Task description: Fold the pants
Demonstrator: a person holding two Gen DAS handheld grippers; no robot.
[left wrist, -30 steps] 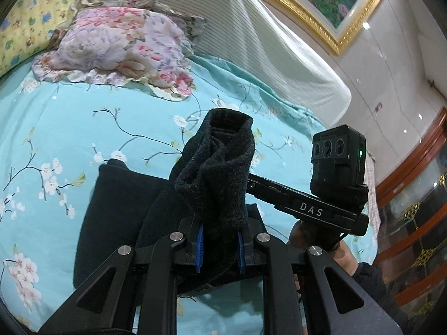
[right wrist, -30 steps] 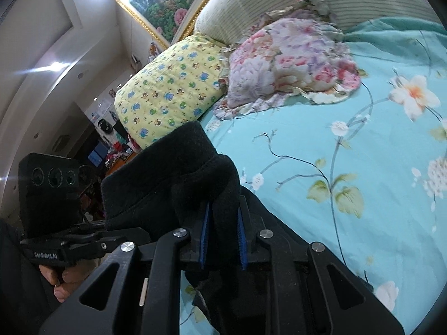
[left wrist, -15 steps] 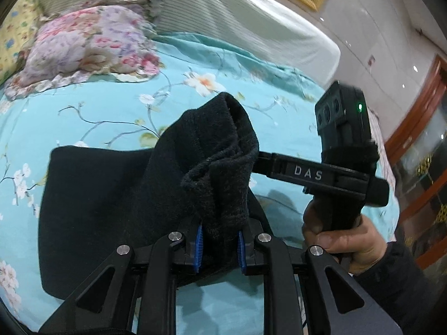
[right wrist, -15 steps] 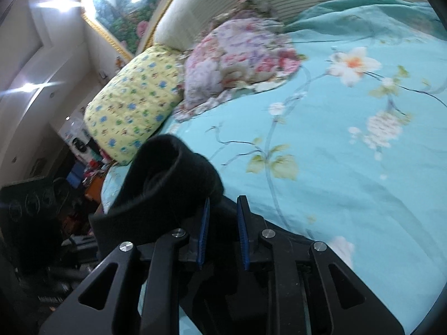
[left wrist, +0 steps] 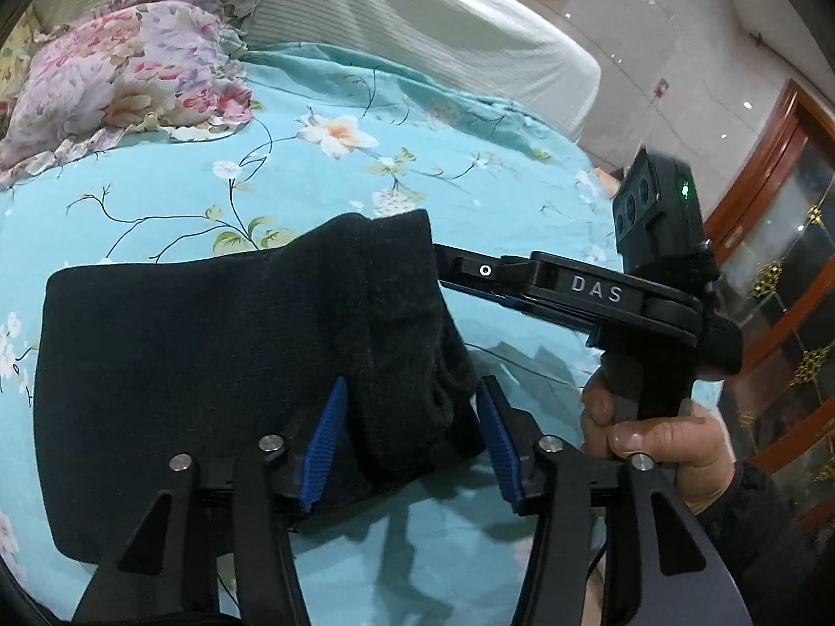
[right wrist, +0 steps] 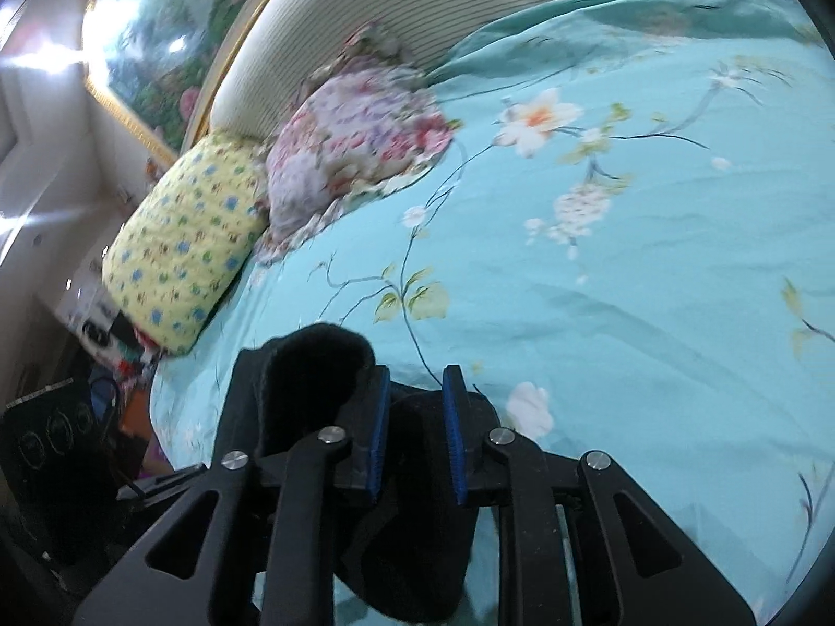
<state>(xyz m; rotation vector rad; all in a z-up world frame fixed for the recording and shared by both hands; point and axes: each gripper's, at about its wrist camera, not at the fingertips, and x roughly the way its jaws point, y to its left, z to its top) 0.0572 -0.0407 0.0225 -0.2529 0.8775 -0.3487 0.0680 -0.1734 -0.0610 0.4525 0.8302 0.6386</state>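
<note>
The black pants (left wrist: pixel 209 365) are lying folded on the teal flowered bedspread (left wrist: pixel 365 167), down from the floral pillow (left wrist: pixel 125 78). The left gripper (left wrist: pixel 412 433) has its blue pads spread wide, with a bunched edge of the pants sitting loosely between them, so it's let go rather than pinching. The right gripper (right wrist: pixel 415 430) is parted too, jaws apart with dark fabric underneath and a fold of cloth draped over its left finger. A yellow pillow (right wrist: pixel 182 240) sits right beside the floral pillow, against the striped headboard (right wrist: pixel 417 15).
</note>
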